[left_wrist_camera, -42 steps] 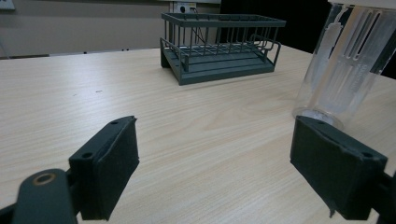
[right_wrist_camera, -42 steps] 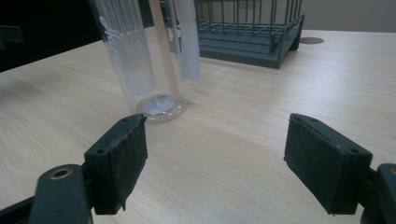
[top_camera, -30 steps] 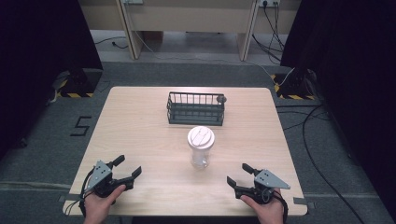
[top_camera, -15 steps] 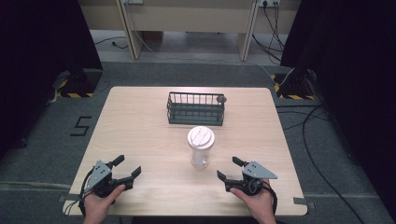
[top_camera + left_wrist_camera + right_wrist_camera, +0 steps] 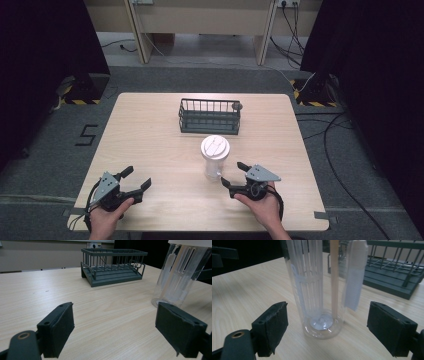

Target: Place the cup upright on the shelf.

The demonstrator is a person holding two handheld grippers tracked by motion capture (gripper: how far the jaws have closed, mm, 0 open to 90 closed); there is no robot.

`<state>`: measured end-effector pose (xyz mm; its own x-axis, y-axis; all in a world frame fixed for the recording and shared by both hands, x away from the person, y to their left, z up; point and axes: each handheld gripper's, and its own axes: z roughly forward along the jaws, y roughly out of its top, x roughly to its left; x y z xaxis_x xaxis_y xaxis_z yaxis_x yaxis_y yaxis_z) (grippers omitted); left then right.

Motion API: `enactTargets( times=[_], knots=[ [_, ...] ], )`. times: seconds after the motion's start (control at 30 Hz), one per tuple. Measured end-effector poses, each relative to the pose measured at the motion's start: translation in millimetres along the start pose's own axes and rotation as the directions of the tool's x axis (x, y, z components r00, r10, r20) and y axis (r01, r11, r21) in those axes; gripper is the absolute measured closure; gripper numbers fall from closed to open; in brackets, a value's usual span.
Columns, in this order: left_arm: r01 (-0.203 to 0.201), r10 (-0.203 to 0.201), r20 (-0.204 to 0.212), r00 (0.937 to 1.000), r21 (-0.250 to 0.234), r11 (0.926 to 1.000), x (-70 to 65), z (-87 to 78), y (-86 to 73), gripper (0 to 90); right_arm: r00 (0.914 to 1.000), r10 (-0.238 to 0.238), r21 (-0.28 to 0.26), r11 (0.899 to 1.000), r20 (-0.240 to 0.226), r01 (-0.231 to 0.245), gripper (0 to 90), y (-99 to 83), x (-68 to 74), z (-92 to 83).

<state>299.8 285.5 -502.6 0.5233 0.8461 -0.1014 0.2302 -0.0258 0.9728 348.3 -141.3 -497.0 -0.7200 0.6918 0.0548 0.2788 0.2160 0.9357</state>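
Two claws open, right claw, one bottle

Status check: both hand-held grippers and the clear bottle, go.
Left hand-held gripper open, idle at the near table edge. Right hand-held gripper open, jaws lined up on the clear plastic bottle with white lid, not touching. Dark green wire basket behind, path clear.

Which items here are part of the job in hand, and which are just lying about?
In the job:
clear bottle with white lid
right gripper, jaws open, lined up on the bottle base

Lying about:
dark wire basket
left gripper, open, apart from the bottle
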Motion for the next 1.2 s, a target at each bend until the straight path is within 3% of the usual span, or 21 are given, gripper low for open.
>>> enactTargets(
  times=[0.6,0.9,1.2],
  knots=[
    [-0.002,0.002,0.008,1.0,-0.005,1.0,0.3,-0.3,0.6,14.9,0.9998,-0.015,0.024,1.0,-0.014,0.016,16.1,12.0,1.2,39.7],
    [-0.001,0.001,0.01,0.9999,-0.006,1.0,0.9,-0.7,0.6,14.9,0.9997,-0.019,0.006,1.0,-0.017,0.019,15.2,14.6,5.0,60.5],
    [-0.001,0.001,0.013,0.9999,-0.007,1.0,1.1,-0.8,0.8,15.0,0.9994,-0.017,-0.013,1.0,-0.03,0.017,17.0,12.0,6.0,67.7]
  ],
)
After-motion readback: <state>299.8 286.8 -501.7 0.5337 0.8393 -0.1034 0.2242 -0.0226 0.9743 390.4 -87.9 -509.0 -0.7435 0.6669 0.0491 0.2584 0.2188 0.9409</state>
